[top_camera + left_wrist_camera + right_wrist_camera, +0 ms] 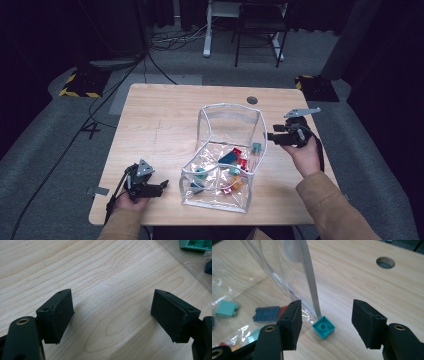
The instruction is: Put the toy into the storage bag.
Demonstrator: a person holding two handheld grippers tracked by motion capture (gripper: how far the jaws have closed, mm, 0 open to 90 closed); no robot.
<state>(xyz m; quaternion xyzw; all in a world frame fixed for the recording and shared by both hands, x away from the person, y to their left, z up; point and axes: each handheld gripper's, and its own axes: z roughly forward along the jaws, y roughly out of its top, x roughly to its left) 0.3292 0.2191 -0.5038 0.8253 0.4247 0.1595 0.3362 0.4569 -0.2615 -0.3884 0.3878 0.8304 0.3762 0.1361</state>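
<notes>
The right gripper (325, 322) is held with jaws spread wide around the small teal brick (323, 327), lying on the table just outside the clear bag's (227, 112) right wall, presumably for pickup, while the left gripper (112, 317), empty and wide, is parked near left.

Light wooden desk (165, 115) with a clear bag and one loose brick

A transparent plastic bag (227, 125) of coloured bricks stands right of centre; a teal brick (323, 327) lies against its right side; a round cable hole (252, 100) sits near the far edge.

Grey carpet floor (45, 145), dark room, chair (260, 30) behind.
</notes>
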